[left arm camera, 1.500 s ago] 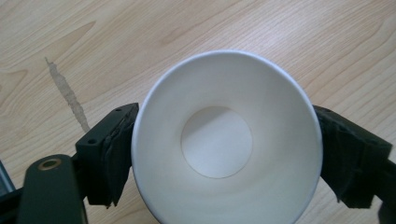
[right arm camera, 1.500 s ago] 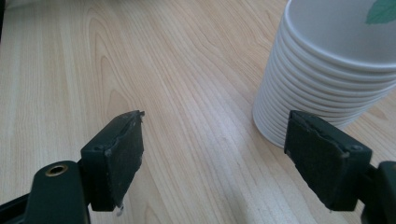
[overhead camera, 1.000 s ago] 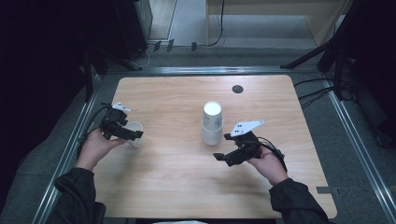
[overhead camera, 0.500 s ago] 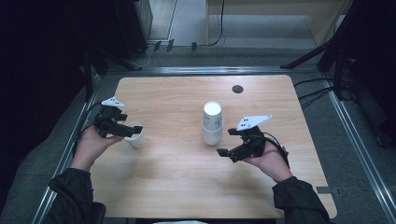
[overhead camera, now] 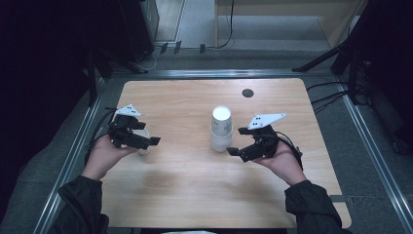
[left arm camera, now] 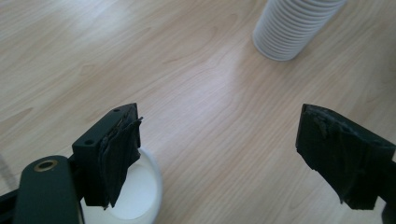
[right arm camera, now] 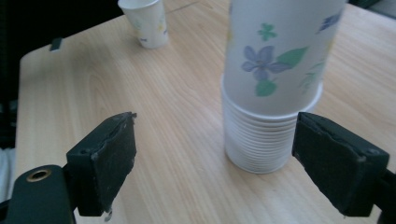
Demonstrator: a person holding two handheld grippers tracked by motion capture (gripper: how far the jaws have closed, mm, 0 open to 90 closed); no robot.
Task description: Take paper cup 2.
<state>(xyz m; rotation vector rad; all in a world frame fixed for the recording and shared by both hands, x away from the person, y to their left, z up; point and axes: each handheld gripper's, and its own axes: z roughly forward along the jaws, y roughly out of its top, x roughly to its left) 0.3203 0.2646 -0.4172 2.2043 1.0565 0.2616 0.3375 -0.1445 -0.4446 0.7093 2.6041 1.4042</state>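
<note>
Two hand-held grippers hung over a pale wooden table (overhead camera: pixel 195 195) with paper cups on it.

Since a second before, the left gripper (overhead camera: pixel 148 141) had drawn back from the single white paper cup (overhead camera: pixel 142 148), jaws apart with nothing between them, one pad just above the cup's rim. That cup stood upright by the table's left edge; its inside looked white and bare. The right gripper (overhead camera: pixel 234 151) had risen slightly, jaws apart, just beside the inverted stack of flower-printed white paper cups (overhead camera: pixel 221 129) at the table's middle, not touching it. I could read no writing on the cups.
</note>
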